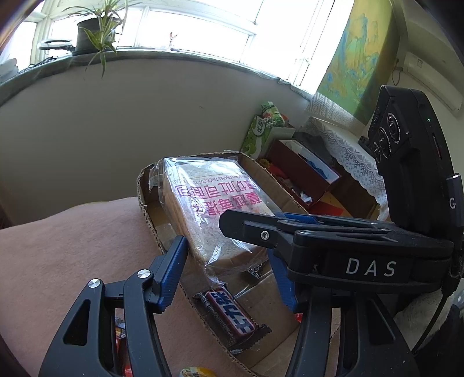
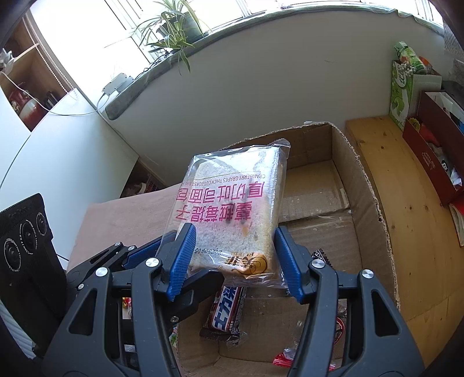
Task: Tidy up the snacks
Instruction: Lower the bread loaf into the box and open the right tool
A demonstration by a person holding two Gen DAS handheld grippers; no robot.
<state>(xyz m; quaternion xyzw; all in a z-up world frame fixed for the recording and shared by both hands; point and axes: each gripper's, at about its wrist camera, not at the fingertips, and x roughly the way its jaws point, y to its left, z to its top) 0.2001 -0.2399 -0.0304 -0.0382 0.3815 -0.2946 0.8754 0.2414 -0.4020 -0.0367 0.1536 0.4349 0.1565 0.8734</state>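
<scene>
The right tool (image 2: 233,258) has its blue pads against the two sides of the bagged cranberry toast bread (image 2: 232,211), holding it by the near end. The loaf's long axis runs straight away from that tool and rises tilted over the open cardboard box (image 2: 368,185); whether its underside touches the box floor cannot be told. The left tool (image 1: 229,272) comes in from the left side, jaws wide, holding nothing, one finger lying under the loaf's near corner in the right wrist view. The right tool is judged the carrying one; lowering would lay the loaf lengthwise in the box. A chocolate bar (image 2: 224,310) lies on the box floor below the loaf. The box sits on a desk with a pinkish cloth (image 1: 72,249). Beyond are a windowsill with a potted plant (image 2: 177,26) and a wooden board (image 2: 406,208) to the right.
</scene>
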